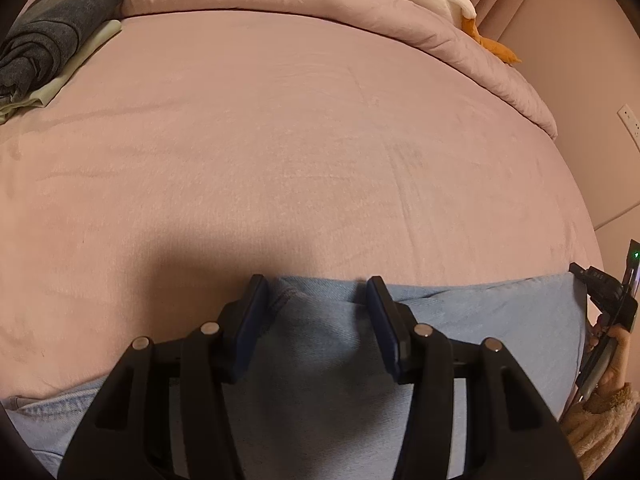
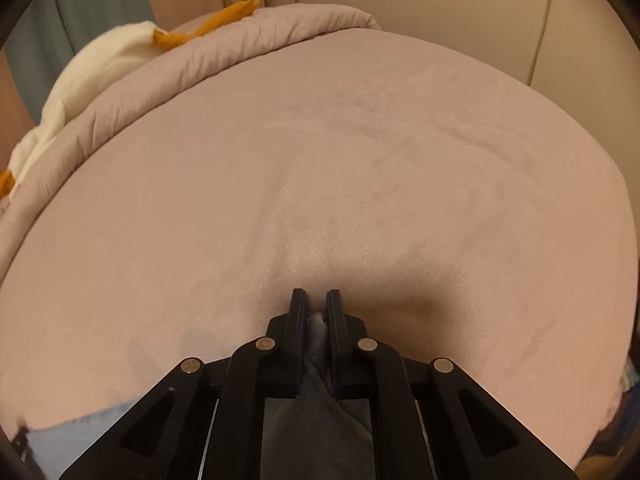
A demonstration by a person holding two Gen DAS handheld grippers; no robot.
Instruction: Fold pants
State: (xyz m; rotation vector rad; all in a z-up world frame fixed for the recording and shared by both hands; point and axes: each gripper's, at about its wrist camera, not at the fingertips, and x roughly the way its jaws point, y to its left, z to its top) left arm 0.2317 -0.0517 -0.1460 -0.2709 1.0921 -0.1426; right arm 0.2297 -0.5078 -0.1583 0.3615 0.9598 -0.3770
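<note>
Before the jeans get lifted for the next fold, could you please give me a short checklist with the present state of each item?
1. Right hand-held gripper shut on the jeans: ok, denim is pinched between its fingers.
2. Left hand-held gripper gripping the jeans: not ok, its fingers stand apart around a raised denim fold.
3. Bedsheet ahead free for folding: ok.
4. Folded clothes out of the way: ok, at the far left corner.
5. Plush toy out of the way: ok, on the duvet.
6. Jeans lying flat: cannot tell, mostly hidden.
</note>
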